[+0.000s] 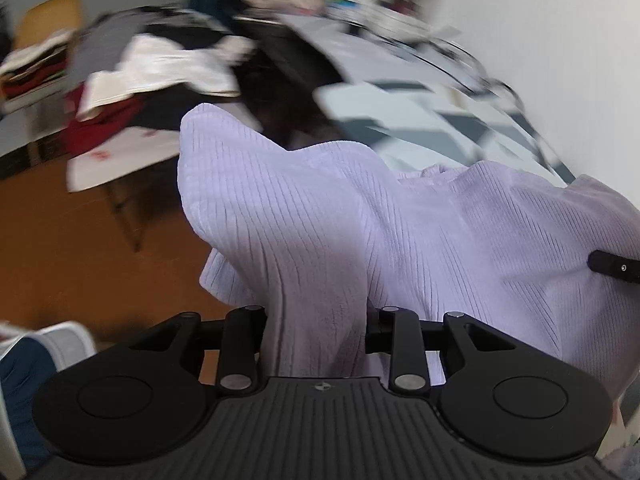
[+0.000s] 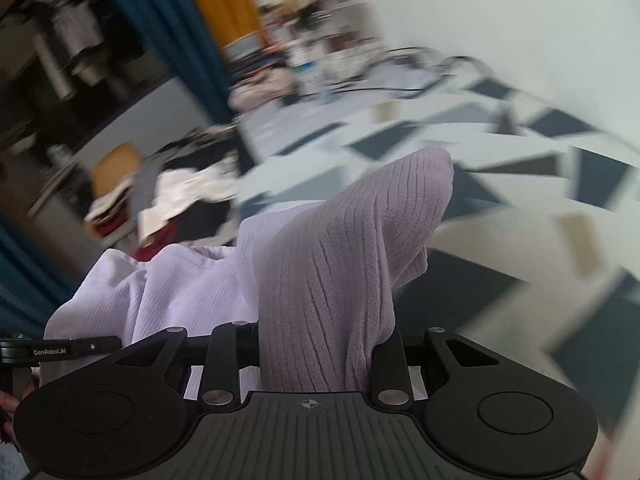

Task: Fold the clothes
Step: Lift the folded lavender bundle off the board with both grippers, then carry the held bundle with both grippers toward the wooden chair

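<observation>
A pale lilac ribbed garment (image 1: 320, 216) hangs bunched in the air between both grippers. My left gripper (image 1: 316, 320) is shut on a thick fold of it, and the cloth drapes over and hides the fingertips. In the right wrist view the same lilac garment (image 2: 332, 264) rises in a peak out of my right gripper (image 2: 316, 344), which is shut on another fold. The right gripper's black finger (image 1: 614, 266) pokes in at the right edge of the left wrist view. The left gripper's arm (image 2: 60, 350) shows at the lower left of the right wrist view.
A bed with a grey, white and dark geometric cover (image 2: 500, 184) lies ahead, blurred by motion. A heap of white, red and dark clothes (image 1: 152, 76) sits on a stand to the left over an orange-brown floor (image 1: 80, 240). A white basket rim (image 1: 60, 336) shows at lower left.
</observation>
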`<action>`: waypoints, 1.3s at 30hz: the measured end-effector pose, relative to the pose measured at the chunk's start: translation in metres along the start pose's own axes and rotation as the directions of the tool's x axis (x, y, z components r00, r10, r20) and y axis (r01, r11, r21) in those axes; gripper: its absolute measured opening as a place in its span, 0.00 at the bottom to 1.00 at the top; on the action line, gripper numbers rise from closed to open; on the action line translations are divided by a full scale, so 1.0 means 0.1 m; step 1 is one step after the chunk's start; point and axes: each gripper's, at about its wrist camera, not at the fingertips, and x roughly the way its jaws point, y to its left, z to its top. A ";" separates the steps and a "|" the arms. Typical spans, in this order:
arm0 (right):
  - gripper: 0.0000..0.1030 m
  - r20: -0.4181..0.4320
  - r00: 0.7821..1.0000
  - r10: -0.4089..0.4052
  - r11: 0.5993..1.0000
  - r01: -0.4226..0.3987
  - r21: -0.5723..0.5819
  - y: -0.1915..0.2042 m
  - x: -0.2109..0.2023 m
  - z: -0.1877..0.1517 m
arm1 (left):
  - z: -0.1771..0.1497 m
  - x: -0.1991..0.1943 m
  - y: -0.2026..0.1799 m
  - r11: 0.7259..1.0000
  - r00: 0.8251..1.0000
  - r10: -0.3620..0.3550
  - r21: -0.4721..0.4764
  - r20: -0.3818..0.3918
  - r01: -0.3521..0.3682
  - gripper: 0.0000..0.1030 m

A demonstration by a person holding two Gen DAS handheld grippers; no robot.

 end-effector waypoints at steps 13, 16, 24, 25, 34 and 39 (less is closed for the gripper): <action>0.25 -0.178 0.956 0.234 0.937 -0.271 -0.222 2.39 1.86 0.44 | 0.31 -0.49 2.34 0.934 0.965 0.255 -0.274 0.066 -0.228 0.31; 0.25 -0.227 0.932 0.282 0.912 -0.334 -0.238 2.92 2.30 0.52 | 0.40 -0.54 2.82 0.900 0.949 0.309 -0.343 0.063 -0.270 0.31; 0.25 -0.347 0.852 0.392 0.798 -0.503 -0.333 4.14 3.53 0.96 | 0.86 -0.39 3.81 0.809 0.893 0.447 -0.452 0.056 -0.376 0.31; 0.25 -0.357 0.842 0.404 0.780 -0.521 -0.346 4.25 3.70 1.04 | 0.96 -0.31 3.91 0.795 0.886 0.460 -0.470 0.055 -0.383 0.31; 0.25 -0.459 0.776 0.432 0.680 -0.615 -0.400 5.33 5.24 2.05 | 1.98 0.26 4.76 0.659 0.847 0.531 -0.638 0.019 -0.399 0.31; 0.25 -0.497 0.742 0.450 0.636 -0.657 -0.405 5.90 5.97 2.50 | 2.41 0.39 5.23 0.614 0.825 0.565 -0.672 0.007 -0.415 0.31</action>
